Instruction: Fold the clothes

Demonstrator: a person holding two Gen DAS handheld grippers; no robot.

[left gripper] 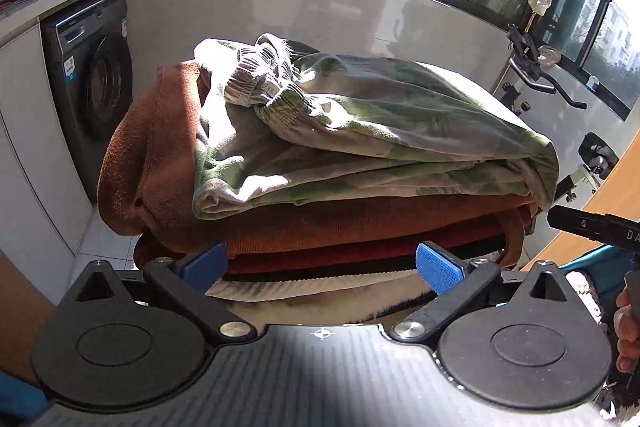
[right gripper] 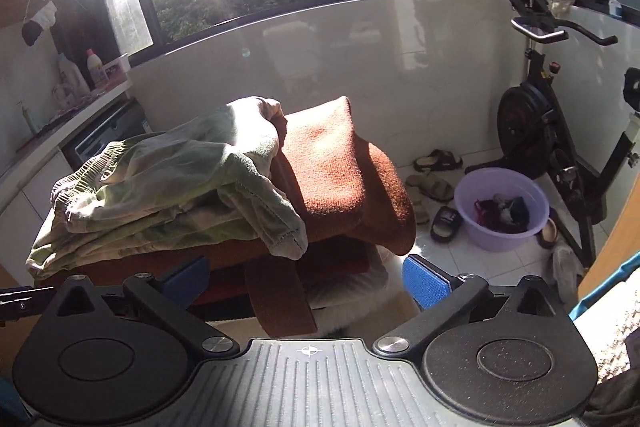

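A stack of folded clothes (left gripper: pixel 320 195) fills the middle of both wrist views, and what carries it is hidden beneath the cloth. On top lies a green-and-cream garment (left gripper: pixel 360 131), its elastic waistband (left gripper: pixel 260 83) bunched toward the far left corner of the stack in the left view; its long axis runs left to right across that view. Beneath it sits a rust-brown knit (right gripper: pixel 344 179), which overhangs the stack's edges (left edge in the left view, right edge in the right view), with dark red and white layers lower down.

The left gripper (left gripper: pixel 320 267) has its blue pads spread wide on either side of the stack's near lower edge, clamping nothing. The right gripper (right gripper: pixel 308 283) is likewise spread apart, a brown strap-like fold hanging down between its pads.

Open floor lies right of the stack in the right view, where a purple basin (right gripper: pixel 500 211) of dark laundry, sandals (right gripper: pixel 436 163) and an exercise bike (right gripper: pixel 536 131) stand. A washing machine (left gripper: pixel 92 87) stands left.
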